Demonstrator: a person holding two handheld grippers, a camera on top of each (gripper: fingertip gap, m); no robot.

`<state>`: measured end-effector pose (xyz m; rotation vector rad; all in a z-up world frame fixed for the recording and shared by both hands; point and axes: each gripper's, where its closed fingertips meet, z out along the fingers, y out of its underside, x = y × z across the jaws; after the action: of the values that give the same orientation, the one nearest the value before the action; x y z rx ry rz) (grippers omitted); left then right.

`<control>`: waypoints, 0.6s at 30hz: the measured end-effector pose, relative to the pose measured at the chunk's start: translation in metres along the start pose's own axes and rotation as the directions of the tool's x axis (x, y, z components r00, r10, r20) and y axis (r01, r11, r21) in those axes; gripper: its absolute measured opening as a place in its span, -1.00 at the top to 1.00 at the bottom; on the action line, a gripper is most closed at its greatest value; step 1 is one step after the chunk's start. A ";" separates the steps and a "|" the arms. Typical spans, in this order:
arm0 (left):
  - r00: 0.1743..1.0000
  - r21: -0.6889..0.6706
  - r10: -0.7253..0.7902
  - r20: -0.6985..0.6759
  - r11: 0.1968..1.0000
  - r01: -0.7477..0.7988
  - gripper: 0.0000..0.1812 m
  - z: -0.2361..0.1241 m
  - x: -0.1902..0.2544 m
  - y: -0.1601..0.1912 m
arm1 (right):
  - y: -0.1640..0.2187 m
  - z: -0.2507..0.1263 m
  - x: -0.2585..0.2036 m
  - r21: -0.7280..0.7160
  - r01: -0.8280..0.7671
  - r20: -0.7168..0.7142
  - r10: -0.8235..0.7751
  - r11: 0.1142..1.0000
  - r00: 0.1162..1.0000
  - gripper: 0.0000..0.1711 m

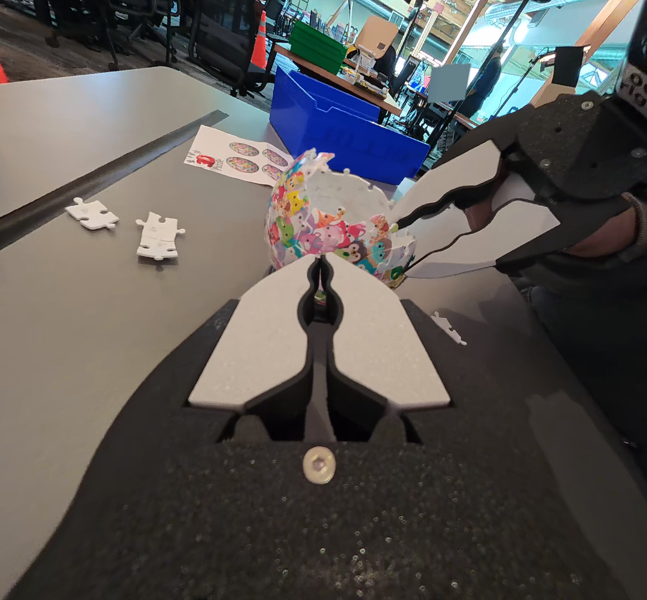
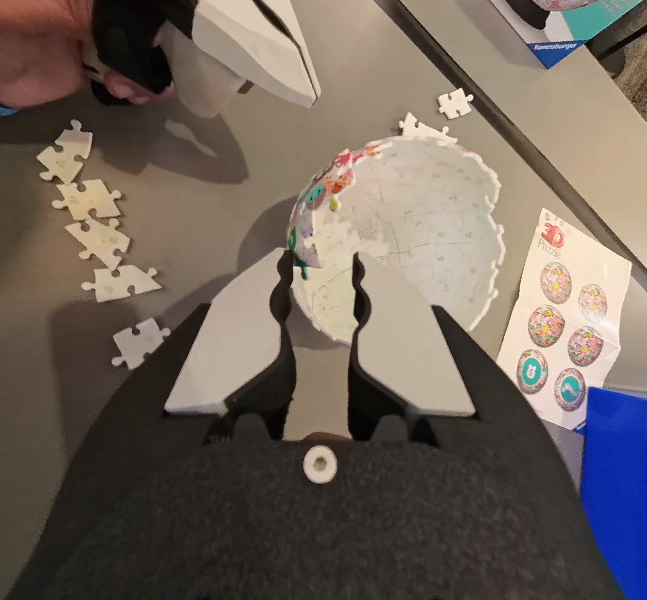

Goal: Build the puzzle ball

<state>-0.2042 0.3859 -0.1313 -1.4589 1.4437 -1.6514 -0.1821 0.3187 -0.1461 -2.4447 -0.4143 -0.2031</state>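
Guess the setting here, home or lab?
Likely a shared lab or workshop: office chairs, a traffic cone, worktables with green bins, exposed ducts overhead.

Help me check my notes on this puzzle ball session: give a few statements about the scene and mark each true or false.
1. The puzzle ball is a complete closed sphere. False: it is an open, partly built shell with its white inside showing.
2. The right gripper is open, its fingers straddling the shell's edge. True.
3. The loose pieces on the table lie picture side up. False: they show their white backs.
4. A folded instruction sheet lies flat beside the ball. True.
5. The left gripper is wide open. False: its fingers are closed together.
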 end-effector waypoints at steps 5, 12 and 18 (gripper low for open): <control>1.000 -0.011 0.000 0.000 1.000 0.000 1.00 0.001 0.000 0.002 | 0.015 -0.009 0.009 -0.035 0.019 -0.002 -0.019 0.999 1.000 0.62; 1.000 -0.006 -0.005 0.006 1.000 0.005 1.00 0.000 -0.001 0.001 | 0.011 -0.024 0.006 -0.016 -0.017 0.094 0.019 1.000 0.995 0.59; 1.000 0.005 -0.017 0.003 1.000 0.017 1.00 -0.001 -0.002 0.000 | -0.034 -0.018 0.010 -0.043 -0.109 0.157 0.115 0.993 0.981 0.60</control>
<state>-0.2045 0.3882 -0.1318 -1.4747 1.4283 -1.6614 -0.1853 0.3353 -0.1106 -2.5189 -0.3428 0.0333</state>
